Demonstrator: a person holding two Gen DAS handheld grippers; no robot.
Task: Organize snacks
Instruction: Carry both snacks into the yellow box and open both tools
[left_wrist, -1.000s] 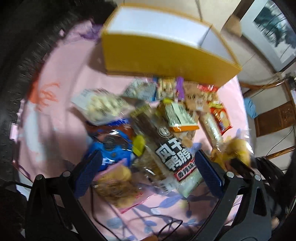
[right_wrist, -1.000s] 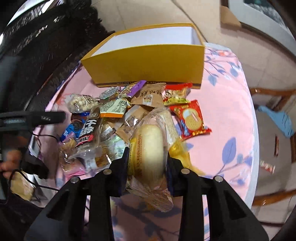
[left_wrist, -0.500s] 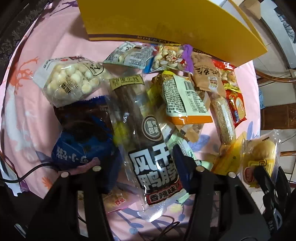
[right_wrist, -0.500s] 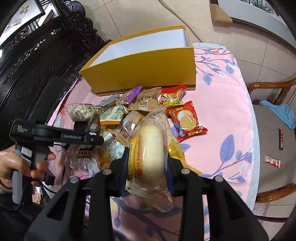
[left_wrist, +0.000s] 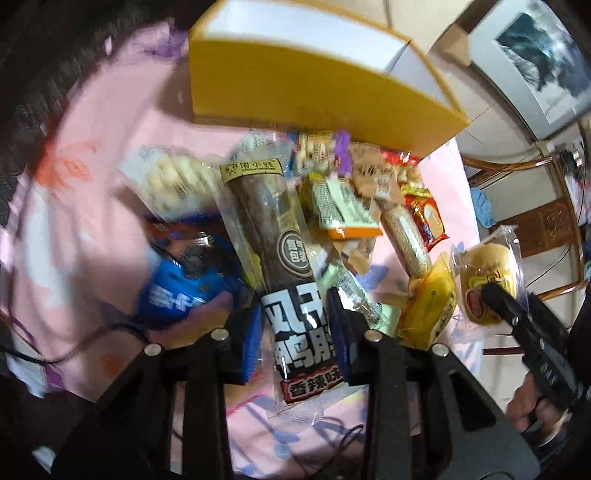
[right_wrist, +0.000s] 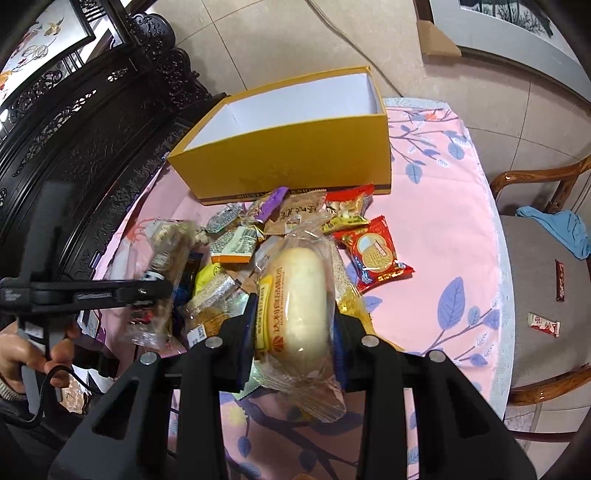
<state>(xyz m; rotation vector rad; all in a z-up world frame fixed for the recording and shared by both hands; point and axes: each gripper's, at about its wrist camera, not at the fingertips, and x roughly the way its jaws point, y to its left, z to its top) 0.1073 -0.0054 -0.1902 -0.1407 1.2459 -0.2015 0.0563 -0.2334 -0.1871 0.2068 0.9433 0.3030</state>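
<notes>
My left gripper (left_wrist: 295, 325) is shut on a long brown duck-neck snack pack (left_wrist: 275, 236) with black and white lettering, held above the snack pile. My right gripper (right_wrist: 293, 317) is shut on a clear-wrapped pale bread roll (right_wrist: 299, 291), lifted over the pile. An open yellow box (right_wrist: 295, 158) with a white inside stands behind the snacks on the pink cloth; it also shows in the left wrist view (left_wrist: 303, 88). The left gripper and its pack show at the left of the right wrist view (right_wrist: 155, 291).
Loose snacks lie in a pile: a red biscuit pack (right_wrist: 375, 253), an orange-edged pack (right_wrist: 236, 245), a blue pack (left_wrist: 177, 291), a yellow pack (left_wrist: 428, 306). A chair (right_wrist: 535, 280) with a blue cloth and small wrappers stands to the right. Dark carved furniture (right_wrist: 92, 122) is at the left.
My left gripper closed on the brown duck-neck pack and lifted it off the pile. My right gripper has kept hold of the bread roll and risen a little.
</notes>
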